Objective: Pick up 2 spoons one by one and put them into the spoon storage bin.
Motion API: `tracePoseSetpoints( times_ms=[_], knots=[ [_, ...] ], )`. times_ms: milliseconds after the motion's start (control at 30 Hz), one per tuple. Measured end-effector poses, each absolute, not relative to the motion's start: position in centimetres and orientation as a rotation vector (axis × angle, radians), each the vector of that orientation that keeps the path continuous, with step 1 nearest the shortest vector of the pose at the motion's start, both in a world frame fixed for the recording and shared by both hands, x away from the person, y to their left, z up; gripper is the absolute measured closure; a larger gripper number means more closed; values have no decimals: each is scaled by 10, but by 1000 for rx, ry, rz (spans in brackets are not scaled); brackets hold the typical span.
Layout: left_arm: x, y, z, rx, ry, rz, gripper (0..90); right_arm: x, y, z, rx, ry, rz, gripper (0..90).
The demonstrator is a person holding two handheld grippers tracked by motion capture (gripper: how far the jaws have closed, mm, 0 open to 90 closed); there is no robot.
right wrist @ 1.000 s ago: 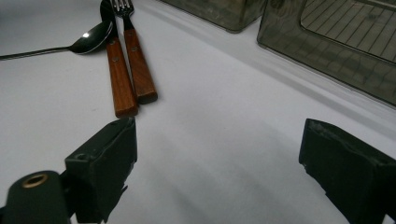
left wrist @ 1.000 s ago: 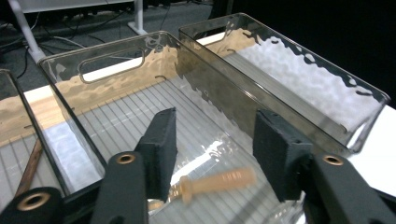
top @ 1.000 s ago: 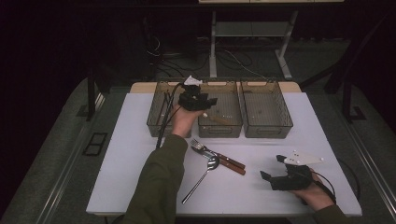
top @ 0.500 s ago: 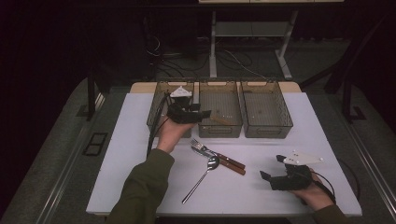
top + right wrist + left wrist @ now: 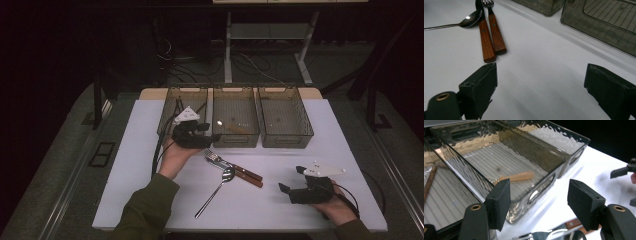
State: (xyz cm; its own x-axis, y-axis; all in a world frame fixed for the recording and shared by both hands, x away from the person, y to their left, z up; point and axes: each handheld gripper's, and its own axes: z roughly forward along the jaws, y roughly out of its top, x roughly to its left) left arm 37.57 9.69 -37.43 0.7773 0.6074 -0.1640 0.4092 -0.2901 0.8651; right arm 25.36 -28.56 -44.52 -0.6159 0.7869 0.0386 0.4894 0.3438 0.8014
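Observation:
My left gripper hovers at the front of the left bin and middle bin, pointing right. Its jaws have just been opening and stand open with nothing between them. A wooden-handled utensil lies in the middle bin. On the white table, a fork and a knife with wooden handles lie side by side, with a spoon beside them. My right gripper rests at the front right, open and empty, facing the wooden handles and the spoon.
A third bin stands at the back right, with nothing visible in it. The left bin holds a brown-handled piece. Cables trail from both grippers. Bare table lies between the bins and my right gripper.
My left gripper has drawn back from over the middle bin toward the near left and its jaws stand wider. The right gripper has not moved.

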Motion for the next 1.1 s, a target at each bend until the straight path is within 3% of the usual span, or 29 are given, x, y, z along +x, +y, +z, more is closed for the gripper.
tracePoseSetpoints(
  times_ms=[267, 767, 1100],
  knots=[
    [360, 105, -383, 1942, 764, 240, 331, 253, -285, -445, 1128, 2257, 1160, 116],
    [330, 100, -409, 2018, 740, 175, 472, 253, -285, -445, 1116, 2259, 1158, 116],
    [328, 79, -428, 2064, 716, 101, 498, 253, -284, -445, 1119, 2262, 1151, 116]
  ],
)
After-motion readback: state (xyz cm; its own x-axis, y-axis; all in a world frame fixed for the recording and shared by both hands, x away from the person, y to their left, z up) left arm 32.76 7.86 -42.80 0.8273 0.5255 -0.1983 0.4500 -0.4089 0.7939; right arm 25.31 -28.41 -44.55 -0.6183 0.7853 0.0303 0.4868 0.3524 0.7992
